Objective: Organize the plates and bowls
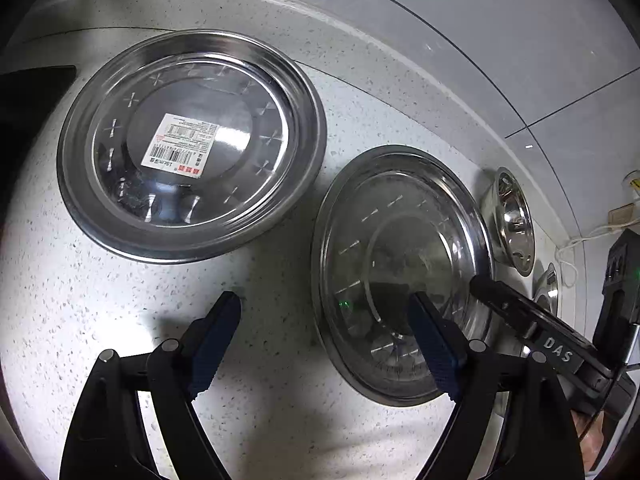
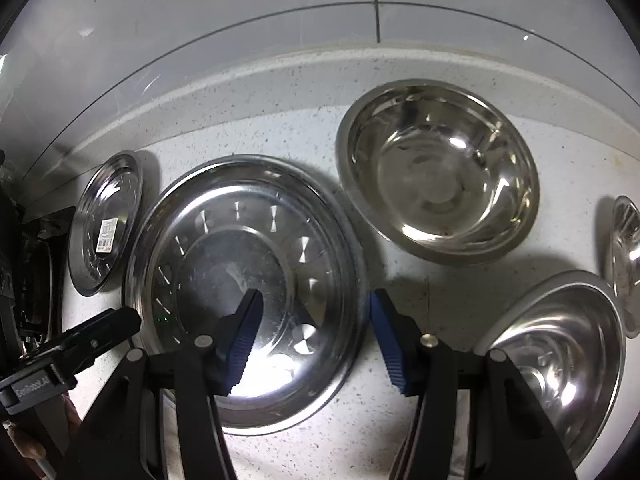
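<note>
Two steel plates lie on the speckled white counter. The labelled plate (image 1: 192, 144) has a barcode sticker; it also shows in the right wrist view (image 2: 106, 222) at far left. The plain plate (image 1: 400, 268) (image 2: 244, 288) lies to its right. My left gripper (image 1: 324, 320) is open, its right finger over the plain plate's left part. My right gripper (image 2: 316, 316) is open and straddles the plain plate's right rim. A steel bowl (image 2: 440, 168) stands behind, another bowl (image 2: 560, 356) at lower right, a third bowl (image 2: 626, 256) at the right edge.
A tiled wall (image 2: 280, 20) runs along the counter's back edge. A dark stove (image 1: 28, 96) lies at the far left. A white cable (image 1: 592, 236) and a socket are at the right by the wall.
</note>
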